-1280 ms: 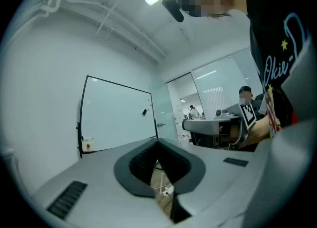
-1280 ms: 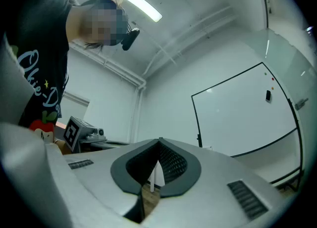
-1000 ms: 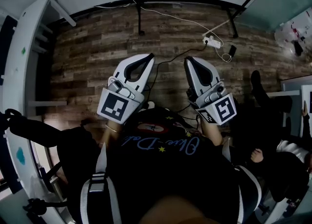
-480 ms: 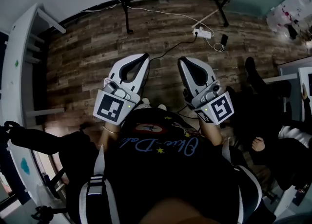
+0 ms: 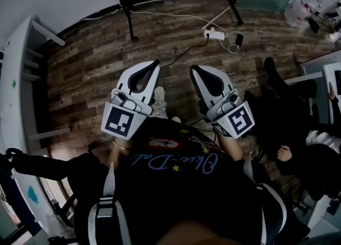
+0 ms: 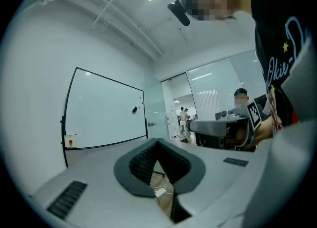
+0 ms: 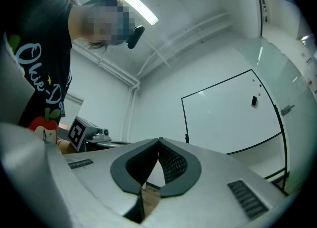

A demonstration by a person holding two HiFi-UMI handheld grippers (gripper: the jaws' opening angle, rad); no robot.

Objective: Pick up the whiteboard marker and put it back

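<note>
Seen from above, the left gripper (image 5: pixel 153 67) sits at eleven o'clock, jaws closed tip to tip on nothing. The right gripper (image 5: pixel 195 71), at one o'clock, is likewise closed and empty. Both hang over a wooden floor (image 5: pixel 90 63). The whiteboard marker cannot be made out. A whiteboard (image 6: pixel 104 110) stands ahead, with a small dark item (image 6: pixel 134 109) at its three o'clock.

Office: whiteboard (image 6: pixel 106 109), glass partitions (image 6: pixel 214 93)
</note>
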